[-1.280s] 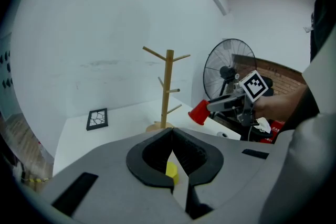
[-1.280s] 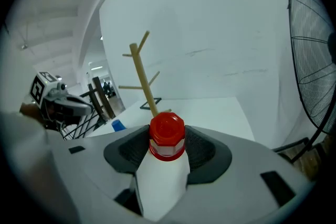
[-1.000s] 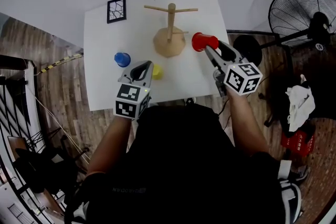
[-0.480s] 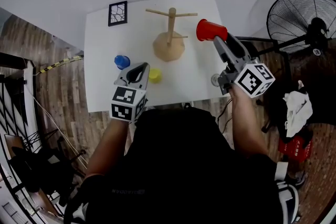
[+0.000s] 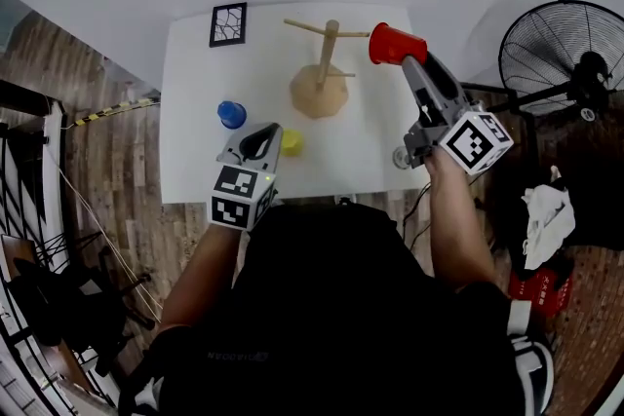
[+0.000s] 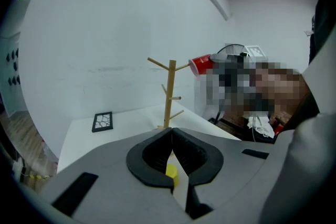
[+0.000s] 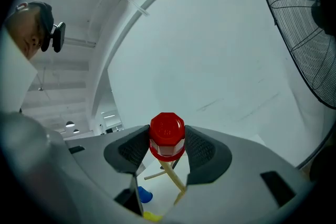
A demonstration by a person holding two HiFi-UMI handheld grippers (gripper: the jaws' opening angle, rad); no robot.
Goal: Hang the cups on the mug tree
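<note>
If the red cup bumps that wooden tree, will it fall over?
Probably not from a light bump: the mug tree stands on a wide round base. But it is tall and thin, so a hard knock near the top pegs might tip it. It looks like light wood, so it may slide on the smooth table.

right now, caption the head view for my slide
Right tool holds red cup by mug tree; blue cup, yellow cup sit on table

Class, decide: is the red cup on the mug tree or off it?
Off: the red cup sits clamped in the right gripper, beside the mug tree.
</note>
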